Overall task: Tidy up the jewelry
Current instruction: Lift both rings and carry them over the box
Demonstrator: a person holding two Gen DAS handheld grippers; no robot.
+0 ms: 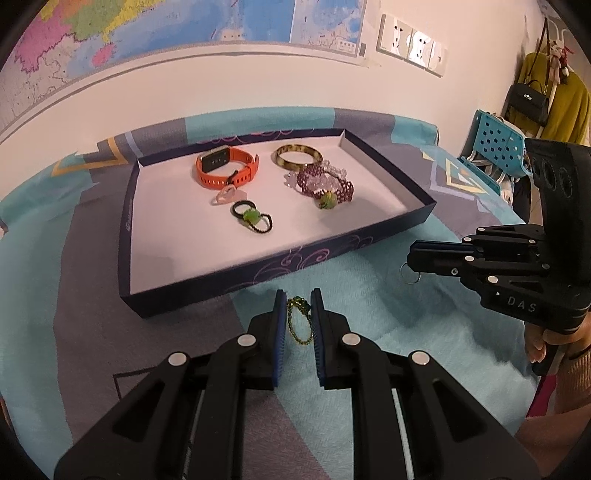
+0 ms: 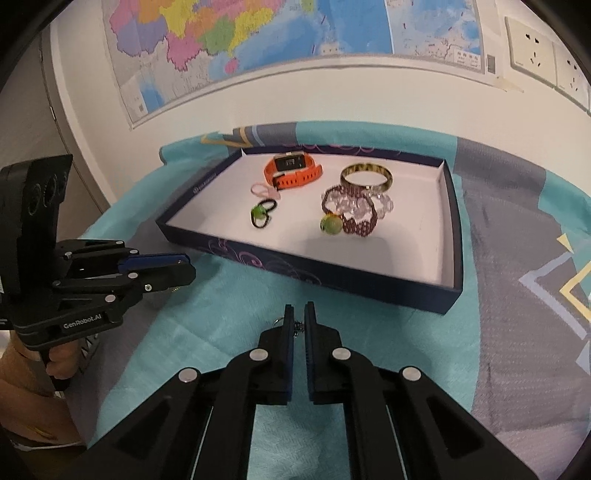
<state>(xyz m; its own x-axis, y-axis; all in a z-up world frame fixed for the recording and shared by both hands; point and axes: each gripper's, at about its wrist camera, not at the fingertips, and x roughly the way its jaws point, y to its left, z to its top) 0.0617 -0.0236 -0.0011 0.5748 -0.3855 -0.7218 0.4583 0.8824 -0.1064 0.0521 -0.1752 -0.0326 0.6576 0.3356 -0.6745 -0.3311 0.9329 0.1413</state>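
Note:
A dark blue tray point(image 1: 207, 284) point(image 2: 332, 275) with a white floor holds an orange watch point(image 1: 225, 166) point(image 2: 295, 170), a tortoiseshell bangle point(image 1: 298, 156) point(image 2: 365, 178), a purple beaded bracelet point(image 1: 327, 182) point(image 2: 354, 210), a pink ring point(image 1: 225, 194) and a black hair tie with a green bead point(image 1: 252, 217) point(image 2: 262, 213). My left gripper point(image 1: 299, 308) is shut on a green-gold chain bracelet point(image 1: 297, 321) just before the tray's near wall. My right gripper point(image 2: 298, 317) point(image 1: 413, 264) is shut on a small metal ring point(image 1: 409, 272) point(image 2: 280, 320) above the cloth.
A teal and grey patterned cloth point(image 1: 369, 362) point(image 2: 229, 317) covers the table. A wall with maps point(image 1: 177, 29) stands behind the tray. A blue perforated chair point(image 1: 498, 144) and hanging bags are at the far right.

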